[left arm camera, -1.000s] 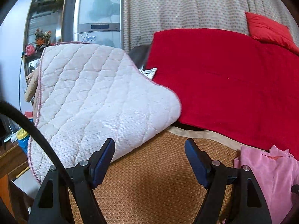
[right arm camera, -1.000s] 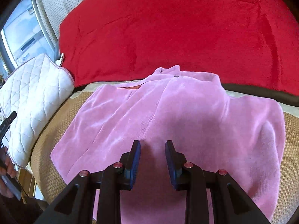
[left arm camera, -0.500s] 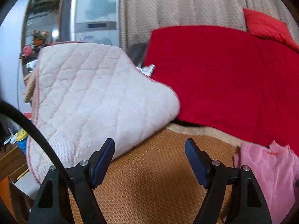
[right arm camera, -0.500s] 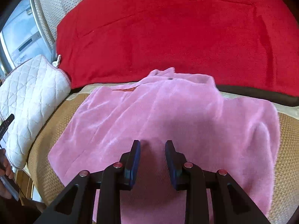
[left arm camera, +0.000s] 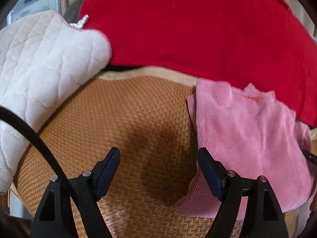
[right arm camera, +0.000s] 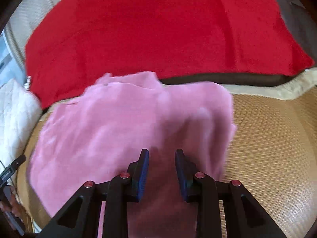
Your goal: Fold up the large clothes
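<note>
A pink fleece garment (right arm camera: 126, 130) lies folded on a woven tan mat (right arm camera: 273, 138). In the left wrist view the garment (left arm camera: 243, 138) sits at the right, its collar toward the red blanket. My left gripper (left arm camera: 158, 168) is wide open and empty above bare mat, its right finger beside the garment's left edge. My right gripper (right arm camera: 161, 168) hangs over the garment's near part, jaws partly open with a gap between the blue pads; nothing is gripped between them.
A red blanket (left arm camera: 198, 29) covers the sofa back behind the mat. A white quilted cushion (left arm camera: 39, 63) lies at the left end, also in the right wrist view (right arm camera: 13, 119). A black cable (left arm camera: 35, 138) crosses the left view.
The left gripper swung right and tilted down, bringing the pink garment into view. The right view shifted right; the garment now sits left of centre with its right side bunched.
</note>
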Demonstrator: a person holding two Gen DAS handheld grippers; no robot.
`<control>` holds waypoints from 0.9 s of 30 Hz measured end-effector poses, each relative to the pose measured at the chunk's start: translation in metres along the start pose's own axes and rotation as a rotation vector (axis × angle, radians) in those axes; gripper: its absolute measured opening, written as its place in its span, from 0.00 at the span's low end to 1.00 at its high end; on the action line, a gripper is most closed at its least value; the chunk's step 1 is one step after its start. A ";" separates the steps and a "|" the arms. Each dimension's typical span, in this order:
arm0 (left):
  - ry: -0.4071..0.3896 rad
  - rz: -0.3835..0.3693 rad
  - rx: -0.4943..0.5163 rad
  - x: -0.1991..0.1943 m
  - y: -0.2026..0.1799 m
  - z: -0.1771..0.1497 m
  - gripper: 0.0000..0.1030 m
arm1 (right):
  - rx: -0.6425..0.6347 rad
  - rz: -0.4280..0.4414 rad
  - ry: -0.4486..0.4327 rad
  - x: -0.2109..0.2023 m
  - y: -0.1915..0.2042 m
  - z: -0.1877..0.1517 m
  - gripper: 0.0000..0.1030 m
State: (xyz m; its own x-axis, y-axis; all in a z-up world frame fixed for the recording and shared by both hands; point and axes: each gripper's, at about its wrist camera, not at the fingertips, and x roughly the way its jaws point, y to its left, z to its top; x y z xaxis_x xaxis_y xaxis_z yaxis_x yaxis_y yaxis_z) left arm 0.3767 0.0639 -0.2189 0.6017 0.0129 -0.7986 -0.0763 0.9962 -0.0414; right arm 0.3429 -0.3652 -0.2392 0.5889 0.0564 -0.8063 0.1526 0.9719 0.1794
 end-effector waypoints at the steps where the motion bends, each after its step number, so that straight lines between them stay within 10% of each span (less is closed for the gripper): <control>1: 0.027 0.004 0.008 0.009 -0.003 -0.002 0.78 | -0.001 -0.002 0.015 0.008 -0.005 -0.002 0.30; 11: 0.060 0.018 0.002 0.006 -0.001 -0.005 0.78 | -0.045 0.095 -0.024 -0.008 0.024 0.005 0.32; 18: 0.063 -0.171 -0.129 -0.031 0.000 -0.035 0.78 | -0.127 0.320 -0.031 -0.022 0.080 -0.006 0.32; 27: 0.135 -0.457 -0.377 -0.002 -0.007 -0.060 0.78 | -0.177 0.362 -0.020 -0.014 0.110 -0.024 0.29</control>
State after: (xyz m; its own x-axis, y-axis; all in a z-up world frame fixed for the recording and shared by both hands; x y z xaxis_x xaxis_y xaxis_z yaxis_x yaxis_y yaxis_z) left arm 0.3287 0.0523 -0.2529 0.5356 -0.4443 -0.7181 -0.1257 0.7990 -0.5880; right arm 0.3326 -0.2541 -0.2216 0.5951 0.3995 -0.6973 -0.2053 0.9145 0.3487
